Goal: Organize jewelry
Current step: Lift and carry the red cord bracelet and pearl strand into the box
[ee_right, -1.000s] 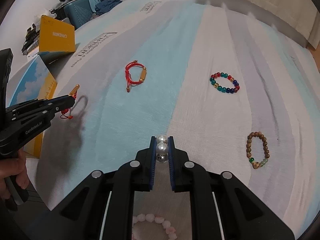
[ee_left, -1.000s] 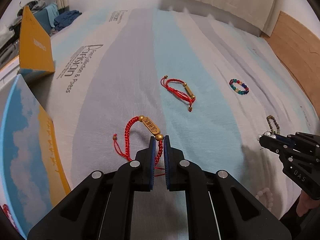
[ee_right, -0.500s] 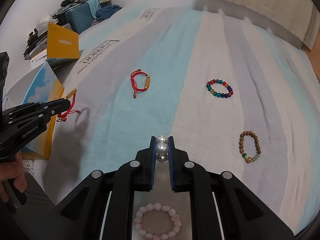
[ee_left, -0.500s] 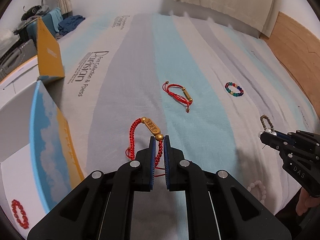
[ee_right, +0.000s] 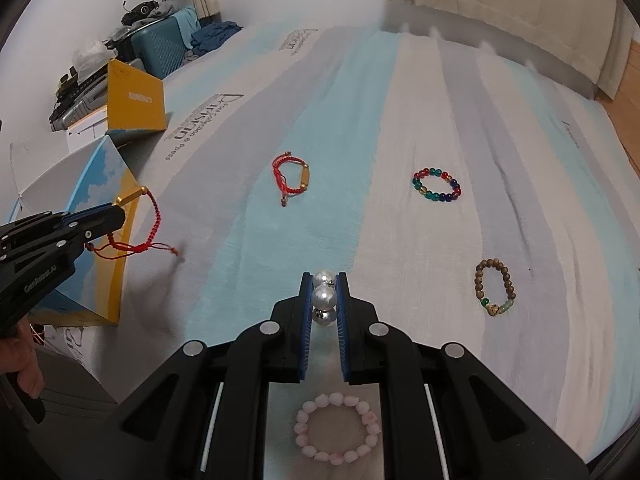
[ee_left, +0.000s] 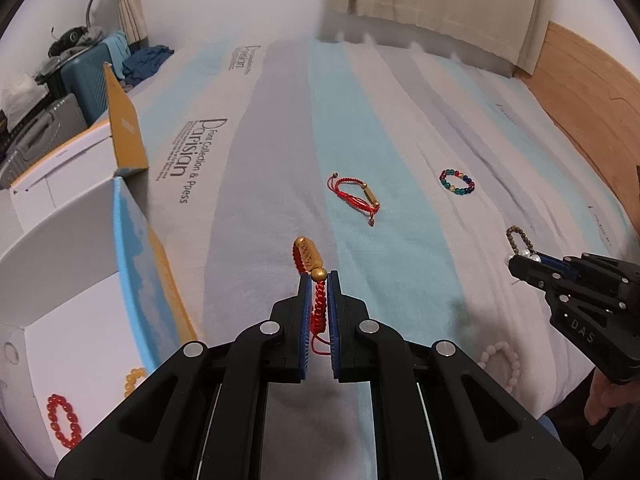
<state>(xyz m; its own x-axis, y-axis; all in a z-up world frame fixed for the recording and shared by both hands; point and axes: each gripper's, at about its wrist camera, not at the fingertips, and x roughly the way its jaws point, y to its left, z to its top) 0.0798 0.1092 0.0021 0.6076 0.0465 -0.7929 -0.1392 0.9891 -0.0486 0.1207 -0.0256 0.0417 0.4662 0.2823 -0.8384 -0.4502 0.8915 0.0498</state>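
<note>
**Mid-carry: both claws loaded**

Left gripper (ee_left: 319, 280) is clamped on the red cord bracelet (ee_left: 309, 257), gold bar poking past its tips, cord dangling clear of the bedspread (ee_left: 384, 128). The open box (ee_left: 80, 264) sits to its left, likely the drop point. Right gripper (ee_right: 324, 282) pinches a pearl strand (ee_right: 324, 295); pink bead bracelet (ee_right: 337, 428) lies beneath it.
</note>
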